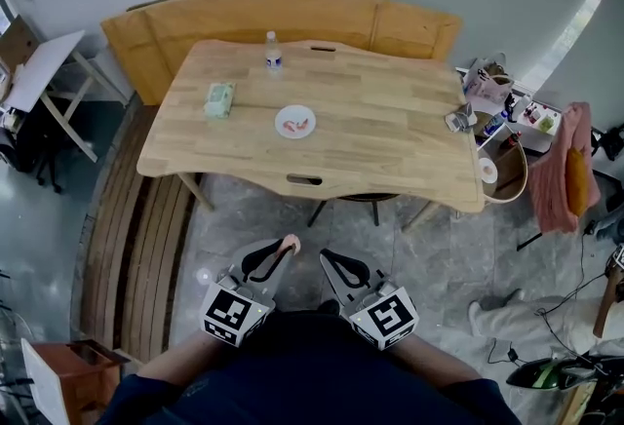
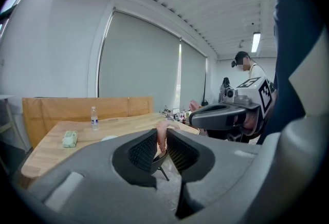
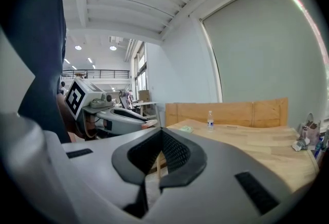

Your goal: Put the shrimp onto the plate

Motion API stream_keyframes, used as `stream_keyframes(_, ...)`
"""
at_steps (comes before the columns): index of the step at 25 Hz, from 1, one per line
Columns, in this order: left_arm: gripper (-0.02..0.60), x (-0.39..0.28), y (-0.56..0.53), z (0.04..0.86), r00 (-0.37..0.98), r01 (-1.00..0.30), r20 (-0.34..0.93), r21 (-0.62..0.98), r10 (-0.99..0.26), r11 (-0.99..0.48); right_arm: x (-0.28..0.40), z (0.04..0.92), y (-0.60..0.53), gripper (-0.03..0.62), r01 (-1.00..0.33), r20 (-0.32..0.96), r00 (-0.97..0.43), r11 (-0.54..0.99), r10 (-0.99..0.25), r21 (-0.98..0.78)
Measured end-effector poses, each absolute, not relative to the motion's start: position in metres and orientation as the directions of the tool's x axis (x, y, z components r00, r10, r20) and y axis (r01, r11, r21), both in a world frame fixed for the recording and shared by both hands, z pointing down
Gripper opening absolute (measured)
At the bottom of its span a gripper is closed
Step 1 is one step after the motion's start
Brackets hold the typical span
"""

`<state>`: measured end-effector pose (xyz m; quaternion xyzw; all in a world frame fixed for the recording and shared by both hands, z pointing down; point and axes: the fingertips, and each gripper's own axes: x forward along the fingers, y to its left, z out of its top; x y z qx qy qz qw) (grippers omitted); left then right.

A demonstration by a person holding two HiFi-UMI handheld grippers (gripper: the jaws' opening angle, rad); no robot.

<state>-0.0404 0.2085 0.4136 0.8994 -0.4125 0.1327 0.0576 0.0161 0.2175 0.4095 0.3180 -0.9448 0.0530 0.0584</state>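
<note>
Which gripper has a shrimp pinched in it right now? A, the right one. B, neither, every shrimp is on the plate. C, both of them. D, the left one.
D: the left gripper is shut on a pink shrimp, while the right gripper has its jaws together with nothing between them.

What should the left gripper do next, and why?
Probably carry the left gripper forward toward the plate: its jaws are shut on a shrimp, while the plate sits on the table well ahead of it.
</note>
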Motion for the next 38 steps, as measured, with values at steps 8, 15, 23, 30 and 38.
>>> stream_keyframes(8, 0.061, -0.03, 0.197, 0.418, 0.577, -0.797, 0.285, -0.009, -0.766, -0.604, 0.036, 0.419, 0.205, 0.009, -0.58, 0.157, -0.81, 0.812, -0.566, -0.069)
stream_keyframes(15, 0.061, -0.034, 0.166, 0.421, 0.577, -0.798, 0.269, -0.019, -0.771, -0.603, 0.033, 0.426, 0.179, 0.009, -0.581, 0.165, -0.808, 0.811, -0.566, -0.065)
stream_keyframes(23, 0.061, -0.053, 0.094, 0.417, 0.612, -0.77, 0.259, -0.02, -0.747, -0.638, 0.01, 0.427, 0.117, 0.009, -0.611, 0.178, -0.784, 0.79, -0.595, -0.051)
stream_keyframes(30, 0.063, -0.077, 0.02, 0.42, 0.651, -0.73, 0.283, -0.02, -0.705, -0.683, -0.014, 0.426, 0.052, 0.009, -0.645, 0.205, -0.756, 0.761, -0.621, -0.075)
stream_keyframes(38, 0.062, -0.108, -0.049, 0.418, 0.692, -0.695, 0.27, -0.006, -0.67, -0.719, -0.039, 0.424, -0.009, 0.009, -0.709, 0.242, -0.695, 0.702, -0.677, -0.071)
